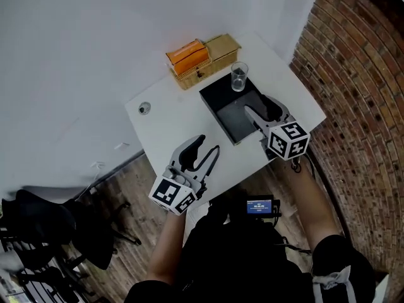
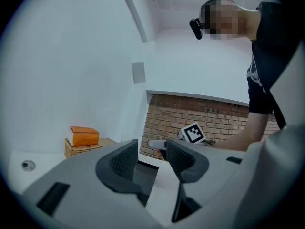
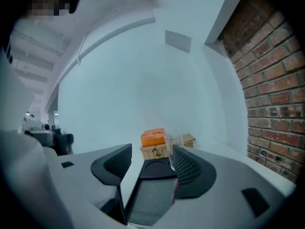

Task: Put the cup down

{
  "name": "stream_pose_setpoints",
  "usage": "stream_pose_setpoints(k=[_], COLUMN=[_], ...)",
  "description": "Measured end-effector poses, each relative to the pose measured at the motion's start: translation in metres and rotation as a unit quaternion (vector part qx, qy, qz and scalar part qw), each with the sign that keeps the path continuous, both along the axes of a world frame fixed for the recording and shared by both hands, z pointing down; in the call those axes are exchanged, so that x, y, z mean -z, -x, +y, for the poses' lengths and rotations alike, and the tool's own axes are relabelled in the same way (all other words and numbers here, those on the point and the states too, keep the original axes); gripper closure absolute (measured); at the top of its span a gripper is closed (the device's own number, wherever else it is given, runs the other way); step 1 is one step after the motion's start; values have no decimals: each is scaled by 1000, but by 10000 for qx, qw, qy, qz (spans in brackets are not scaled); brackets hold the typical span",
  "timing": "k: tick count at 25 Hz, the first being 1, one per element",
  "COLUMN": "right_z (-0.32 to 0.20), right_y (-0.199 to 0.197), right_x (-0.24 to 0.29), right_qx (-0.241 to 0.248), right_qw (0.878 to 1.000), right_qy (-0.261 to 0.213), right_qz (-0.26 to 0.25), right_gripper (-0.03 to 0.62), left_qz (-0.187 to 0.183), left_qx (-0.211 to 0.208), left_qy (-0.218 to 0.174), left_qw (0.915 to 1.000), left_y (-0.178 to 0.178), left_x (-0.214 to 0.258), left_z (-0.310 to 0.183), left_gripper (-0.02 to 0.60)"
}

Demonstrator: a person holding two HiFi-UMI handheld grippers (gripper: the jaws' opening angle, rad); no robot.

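Cup: a clear glass cup (image 1: 238, 77) stands upright at the far end of the black tray (image 1: 235, 122) on the white counter (image 1: 167, 122). It looks empty, and nothing touches it.
Right claw: your right claw (image 1: 261, 110) hovers over the near half of the tray, jaws spread with nothing between them. The cup shows beyond its tips, near but apart.
Left claw: your left claw (image 1: 205, 150) hangs over the counter's near edge, left of the tray, released and empty.
Behind the cup: an orange box (image 1: 187, 55) rests on a wicker basket (image 1: 192, 74), with a tan box (image 1: 222, 46) beside it, just past the tray's far edge.
Also on the counter: a small round object (image 1: 144, 108) lies well to the left; what it is cannot be told.
Task standing: by the look of things, the cup is already set down and let go.
How it handles: judge it light, rigid, smooth-walled and breakable. A hard pinch or a knock could crack or tip it.
Where to hold: should you take it up again, close the pads on the straight wall about mid-height, squarely from the near side, not on the thin rim.
Risk: the boxes sit close behind, so an overlong reach could push the cup into them.
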State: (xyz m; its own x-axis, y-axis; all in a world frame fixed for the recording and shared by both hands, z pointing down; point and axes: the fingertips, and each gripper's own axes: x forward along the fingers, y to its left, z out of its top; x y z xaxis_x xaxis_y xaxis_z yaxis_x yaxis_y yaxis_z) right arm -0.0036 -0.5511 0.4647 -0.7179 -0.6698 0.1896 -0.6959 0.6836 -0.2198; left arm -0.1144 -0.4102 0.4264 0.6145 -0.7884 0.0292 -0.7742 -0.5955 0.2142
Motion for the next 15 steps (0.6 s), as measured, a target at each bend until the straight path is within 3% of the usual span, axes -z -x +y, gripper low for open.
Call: stream_pose_setpoints(k=[5,13,15], right_z=[42,93,104], right_y=[-19,-48,-52], right_x=[61,78,75], right_qx=[82,-373,-523], right_qw=[9947,9928,9920], right_qy=[-95,-146,-117], right_qz=[-1025,-1132,-1141], right_gripper=[349,398,435], left_qz=[-28,-33,-32], left_qx=[-166,-499,-562], left_qy=[-111,-186,-192], left_qw=[9998,9986,9982], left_y=[-12,-26,-30], left_x=[5,8,9], left_z=[4,14,15], left_gripper=[390,390,390])
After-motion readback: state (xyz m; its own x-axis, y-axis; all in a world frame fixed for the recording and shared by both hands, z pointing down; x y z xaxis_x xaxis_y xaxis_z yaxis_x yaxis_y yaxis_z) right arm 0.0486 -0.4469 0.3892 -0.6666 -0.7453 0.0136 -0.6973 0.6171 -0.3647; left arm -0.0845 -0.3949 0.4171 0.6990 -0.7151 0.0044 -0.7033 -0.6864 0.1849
